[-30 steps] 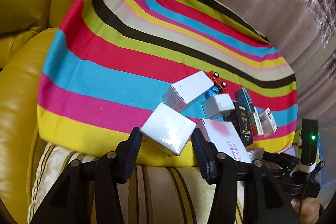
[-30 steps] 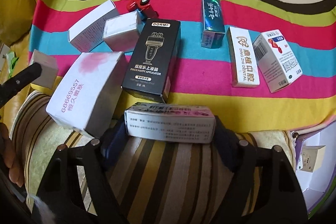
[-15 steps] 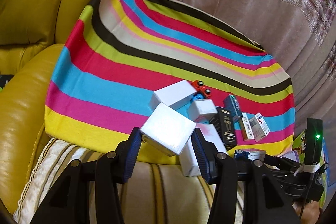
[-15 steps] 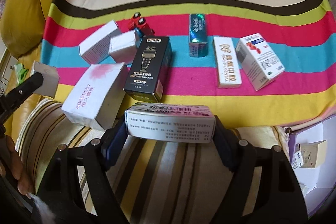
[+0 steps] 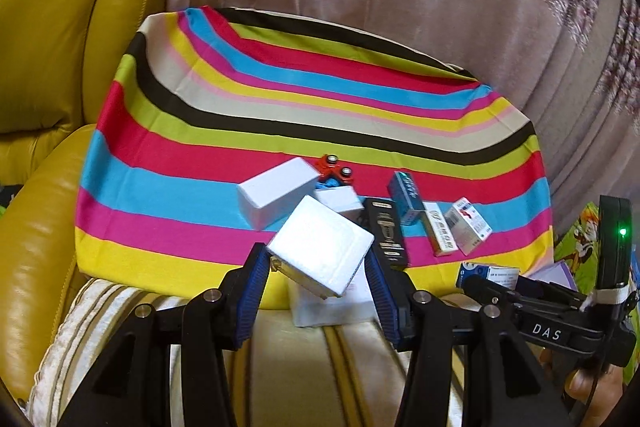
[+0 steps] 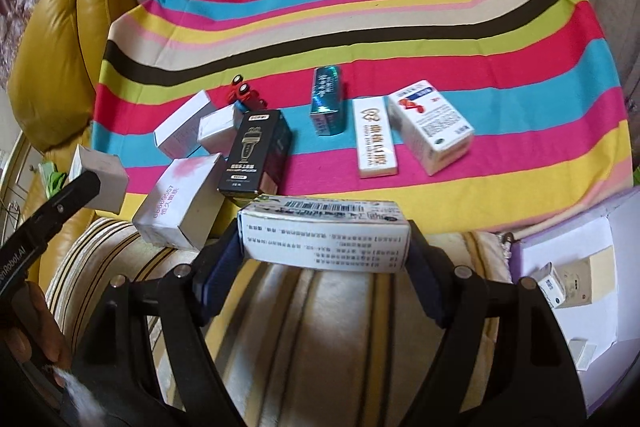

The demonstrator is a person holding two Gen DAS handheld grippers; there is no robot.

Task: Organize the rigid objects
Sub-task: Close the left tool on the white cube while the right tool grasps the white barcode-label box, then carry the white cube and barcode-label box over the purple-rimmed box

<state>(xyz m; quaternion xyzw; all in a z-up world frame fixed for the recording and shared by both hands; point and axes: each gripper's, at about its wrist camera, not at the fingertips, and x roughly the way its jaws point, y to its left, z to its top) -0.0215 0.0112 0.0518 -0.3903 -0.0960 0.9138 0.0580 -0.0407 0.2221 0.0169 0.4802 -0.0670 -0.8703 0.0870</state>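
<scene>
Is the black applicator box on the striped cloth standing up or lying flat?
Lying flat. The black applicator box rests on its back on the striped cloth, printed front facing up.

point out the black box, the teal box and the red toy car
black box [image 6: 256, 151], right wrist view, on its printed top face
teal box [image 6: 327, 95], right wrist view, on its shiny top face
red toy car [image 6: 240, 91], right wrist view, on its red body
</scene>
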